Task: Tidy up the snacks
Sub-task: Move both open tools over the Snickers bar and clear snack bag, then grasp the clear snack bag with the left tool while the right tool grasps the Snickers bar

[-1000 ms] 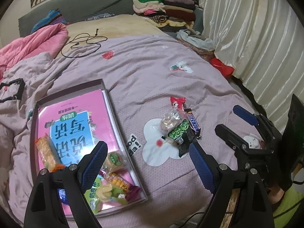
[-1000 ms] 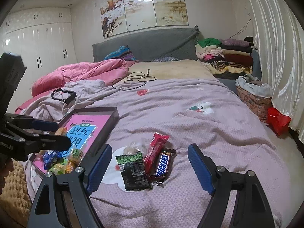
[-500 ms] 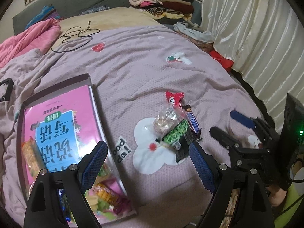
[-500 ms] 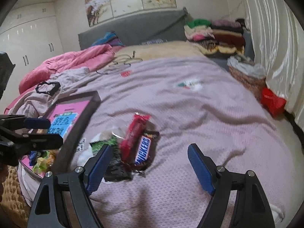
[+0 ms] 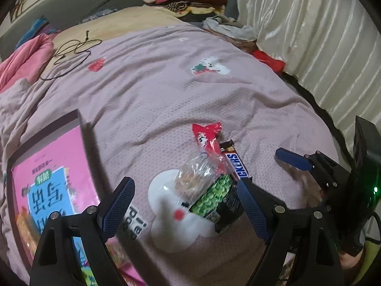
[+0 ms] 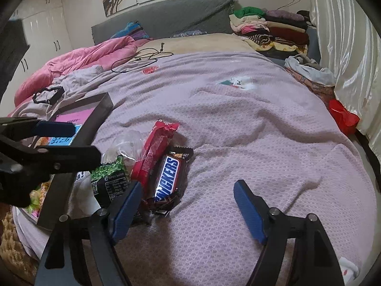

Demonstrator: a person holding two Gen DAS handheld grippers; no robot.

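On the bed, four snacks remain outside the tray [image 5: 45,128] — Snickers bar [image 6: 167,178], red bar [image 6: 154,150], green pea packet [image 5: 212,195], clear bag [image 5: 197,174] — with left gripper [image 5: 185,212] spread and right gripper [image 6: 188,209] closing, empty.

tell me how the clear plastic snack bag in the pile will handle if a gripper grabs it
The clear bag looks thin and crinkled, so it would probably flop and deform. Its glossy film may slip between pads. It overlaps the green pea packet and red wrapper, so lifting it could drag them.
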